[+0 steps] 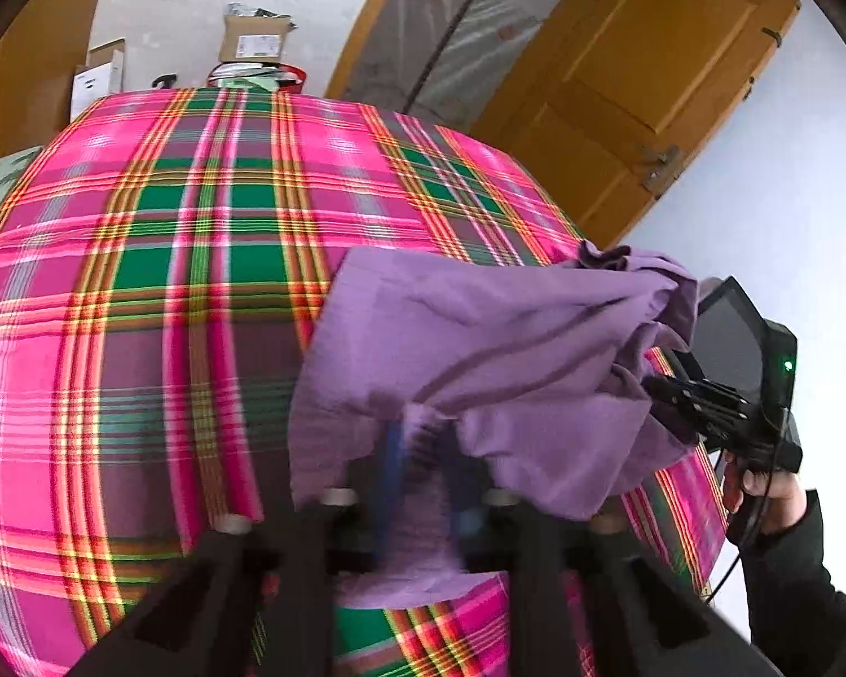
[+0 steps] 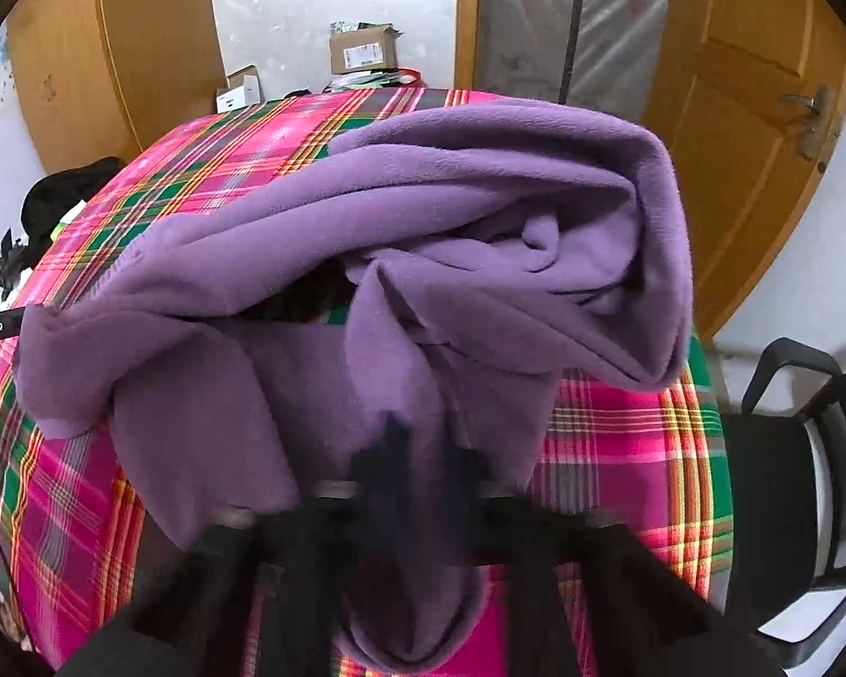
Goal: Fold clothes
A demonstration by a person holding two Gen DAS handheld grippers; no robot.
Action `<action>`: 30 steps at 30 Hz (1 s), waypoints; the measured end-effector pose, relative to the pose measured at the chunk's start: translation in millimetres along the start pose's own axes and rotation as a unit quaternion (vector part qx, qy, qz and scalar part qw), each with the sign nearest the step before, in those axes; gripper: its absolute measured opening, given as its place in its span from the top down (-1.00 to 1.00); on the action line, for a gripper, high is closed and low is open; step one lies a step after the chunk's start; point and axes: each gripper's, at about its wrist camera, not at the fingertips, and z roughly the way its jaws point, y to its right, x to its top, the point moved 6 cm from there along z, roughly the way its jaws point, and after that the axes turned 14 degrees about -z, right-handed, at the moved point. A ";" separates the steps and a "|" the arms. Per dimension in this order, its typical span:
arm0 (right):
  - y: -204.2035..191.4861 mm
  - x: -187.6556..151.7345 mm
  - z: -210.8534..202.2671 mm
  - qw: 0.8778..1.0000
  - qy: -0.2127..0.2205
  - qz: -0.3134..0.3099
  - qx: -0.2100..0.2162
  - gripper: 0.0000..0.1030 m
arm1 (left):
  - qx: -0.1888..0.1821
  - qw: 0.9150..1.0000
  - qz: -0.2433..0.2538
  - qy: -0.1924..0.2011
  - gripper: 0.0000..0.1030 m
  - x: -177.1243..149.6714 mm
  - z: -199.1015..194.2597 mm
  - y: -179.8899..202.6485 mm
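1. Purple fleece garment, soft and bunched, sits at the 3 o'clock side of the table under a pink-and-green plaid cloth; part lies on the cloth, part is lifted.
2. Left gripper, black with blue pads: fingers nearly closed, purple fleece pinched between them at the garment's 6 o'clock edge.
3. Right gripper: fingers clamped on a fold of the same fleece, cloth draping over and under them. In the left wrist view it shows at 3 o'clock, held by a hand in a dark sleeve.
4. Step, as I judge it: both edges gripped, garment being carried and spread before a fold.
5. Next move calls for pulling the two grips apart to flatten the bunch, then laying it flat toward 12 o'clock.
6. Wooden door and black chair stand off the table.
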 end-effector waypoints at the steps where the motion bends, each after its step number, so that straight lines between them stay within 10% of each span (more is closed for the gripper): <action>1: 1.3 0.7 -4.0 1.000 0.006 0.007 0.003 0.90 | -0.002 1.000 0.001 0.003 0.86 -0.1 -1.4 1.2; 10: 33.5 -31.6 -112.9 0.993 0.090 0.077 0.001 0.90 | -0.054 0.995 0.039 0.078 0.91 -31.2 -77.7 8.8; 18: 59.6 -129.2 -117.0 0.986 0.001 0.156 -0.056 0.84 | -0.010 0.999 0.019 0.043 0.99 -101.6 -98.3 -32.2; 25: 25.3 -79.2 -124.8 0.992 0.074 0.100 -0.029 0.26 | -0.028 0.995 -0.081 0.055 0.77 -98.6 -100.6 -37.6; 30: -22.9 -41.7 -110.7 0.994 0.096 0.043 0.014 0.25 | -0.074 0.981 -0.172 0.049 0.53 -89.9 -90.0 -36.2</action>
